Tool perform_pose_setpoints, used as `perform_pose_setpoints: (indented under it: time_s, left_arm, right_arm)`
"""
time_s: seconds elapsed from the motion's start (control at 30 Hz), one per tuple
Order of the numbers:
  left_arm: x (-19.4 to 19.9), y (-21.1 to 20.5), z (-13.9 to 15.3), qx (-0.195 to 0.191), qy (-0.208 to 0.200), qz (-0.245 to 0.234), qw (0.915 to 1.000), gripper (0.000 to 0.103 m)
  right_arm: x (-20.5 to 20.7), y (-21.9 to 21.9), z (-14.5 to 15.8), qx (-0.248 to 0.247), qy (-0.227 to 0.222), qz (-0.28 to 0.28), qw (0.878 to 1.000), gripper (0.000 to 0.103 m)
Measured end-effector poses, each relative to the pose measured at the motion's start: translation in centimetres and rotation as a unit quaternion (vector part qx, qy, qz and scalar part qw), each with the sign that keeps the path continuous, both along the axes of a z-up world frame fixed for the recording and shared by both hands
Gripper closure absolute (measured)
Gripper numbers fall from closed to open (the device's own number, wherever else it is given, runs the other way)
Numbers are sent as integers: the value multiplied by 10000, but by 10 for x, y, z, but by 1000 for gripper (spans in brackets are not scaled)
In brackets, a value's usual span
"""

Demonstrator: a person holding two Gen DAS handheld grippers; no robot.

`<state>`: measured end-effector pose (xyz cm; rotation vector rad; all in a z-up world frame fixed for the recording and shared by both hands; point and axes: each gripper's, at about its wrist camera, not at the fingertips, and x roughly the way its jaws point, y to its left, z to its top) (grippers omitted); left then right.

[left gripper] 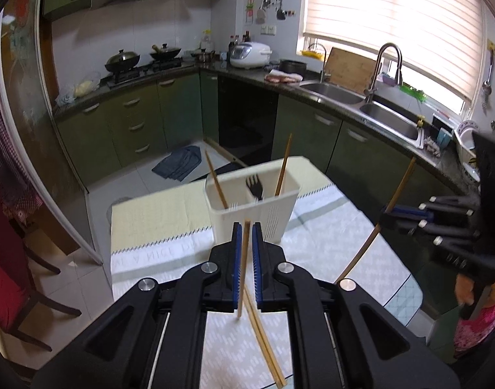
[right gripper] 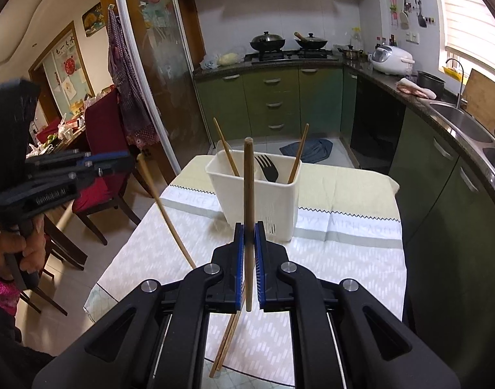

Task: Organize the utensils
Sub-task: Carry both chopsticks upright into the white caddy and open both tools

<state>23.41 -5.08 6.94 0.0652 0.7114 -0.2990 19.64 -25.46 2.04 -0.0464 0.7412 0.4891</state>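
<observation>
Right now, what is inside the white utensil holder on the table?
The white utensil holder contains two wooden chopsticks, leaning apart at opposite ends, and a black fork standing tines up between them. Its walls hide their lower ends and the bottom.

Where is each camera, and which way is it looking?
Left wrist: on the left gripper, shut on a chopstick, facing the white utensil holder and sink; the right gripper shows at the right edge.
Right wrist: on the right gripper, facing the holder and stove; the left gripper and hand show.
Both share the holder and fork.
</observation>
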Motion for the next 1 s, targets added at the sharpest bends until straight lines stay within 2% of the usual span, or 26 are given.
perform_pose_setpoints:
  time_s: [0.2,0.4,0.47,0.7,0.83,0.9,0.97,1.0]
  left_arm:
    - [9,-6,18,-5,-55,-54,10000,97]
    - [19,-10,-11,26,362,-158,9992,96]
    - [23,-11,-19,82,449,-166,9988,96]
    - [27,-12,-51,402,857,-409,9947,96]
    - [27,-12,-65,407,961,-541,9931,96]
    - [28,-14,-69,404,958,-631,9926,91]
    - [29,-17,-72,431,907,-714,9924,76]
    - [29,-18,-73,459,856,-792,9921,72]
  right_arm:
    - [5,-3,3,45,-10,5,10000,96]
    - [8,-11,8,247,-69,-32,9997,96]
    - [12,-15,20,393,-195,-66,9990,96]
    - [27,-18,84,929,-1174,-355,9881,96]
    - [65,-4,88,835,-1337,-615,9856,96]
    - [87,2,81,837,-1314,-724,9851,96]
    - [108,7,69,797,-1229,-825,9858,96]
    - [117,11,63,766,-1165,-846,9866,96]
